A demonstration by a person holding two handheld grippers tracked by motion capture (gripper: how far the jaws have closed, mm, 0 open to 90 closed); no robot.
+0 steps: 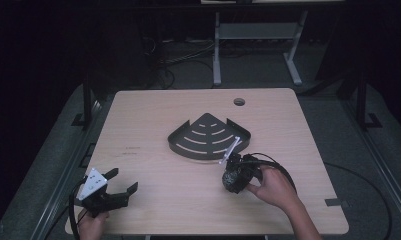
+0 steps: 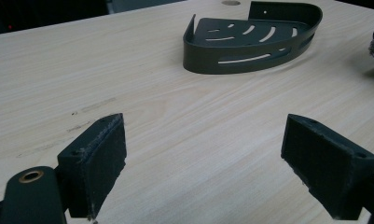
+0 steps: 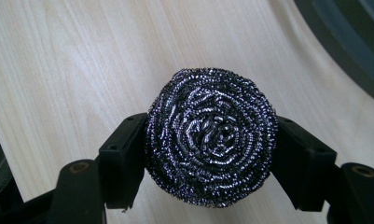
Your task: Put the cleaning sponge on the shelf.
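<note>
Pinching a round steel scourer [image 3: 211, 137] from both sides, the right gripper [image 1: 236, 176] sits at the near right of the table [image 1: 153, 200], just beside the near right rim of the dark corner shelf [image 1: 208, 136] that lies flat in the middle. In the right gripper view the scourer's coiled face looks straight back between the two black pads, and the shelf's curved edge crosses the top right corner, so the shelf lies just ahead and to the far left of the held ball; being round, the scourer has no long axis to line up. The left gripper [image 1: 108, 191] rests at the near left corner, jaws spread wide with nothing between them, well apart from the shelf. The right hand [image 1: 271, 186] is plainly the nearer one, and I judge any placing into the shelf would fall to it.
</note>
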